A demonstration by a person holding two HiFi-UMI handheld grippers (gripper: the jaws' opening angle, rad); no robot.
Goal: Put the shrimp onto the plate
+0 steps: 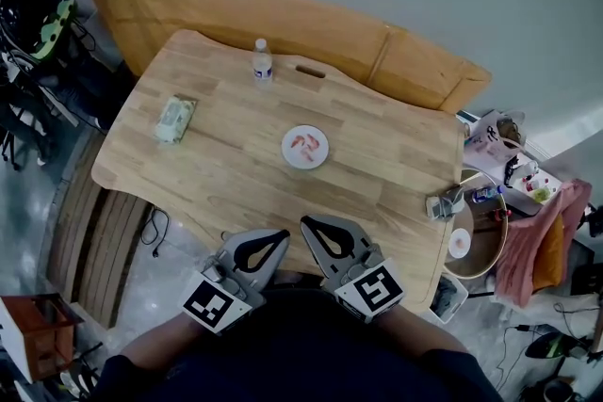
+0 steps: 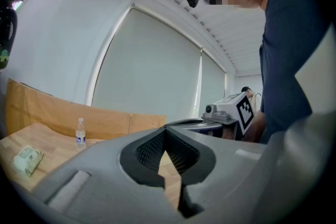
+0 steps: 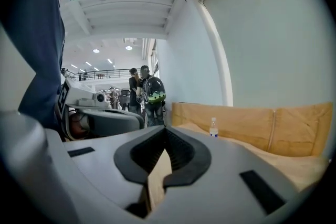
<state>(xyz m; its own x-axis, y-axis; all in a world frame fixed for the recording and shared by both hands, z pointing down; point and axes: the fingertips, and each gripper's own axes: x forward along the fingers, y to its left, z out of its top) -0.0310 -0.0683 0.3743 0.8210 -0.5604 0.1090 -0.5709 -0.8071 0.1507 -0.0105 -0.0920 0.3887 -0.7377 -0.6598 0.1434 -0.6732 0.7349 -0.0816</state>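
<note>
In the head view, the left gripper (image 1: 273,240) and right gripper (image 1: 316,229) hang side by side at the near edge of the table (image 1: 226,165), well apart from the plate (image 1: 286,149) in its middle. Pinkish pieces that I take for the shrimp (image 1: 304,144) already lie on it. If I reach in carelessly, I judge I could shove the plate or knock a piece off.

In the left gripper view, the left gripper (image 2: 166,131) has its jaws pressed together on nothing. The bottle (image 2: 80,134) stands far back and the plate is out of sight, so I would be aiming blind from here.

In the right gripper view, the right gripper (image 3: 166,131) is likewise closed and empty. A long reach over the plate could tip the upright bottle (image 3: 213,127).
</note>
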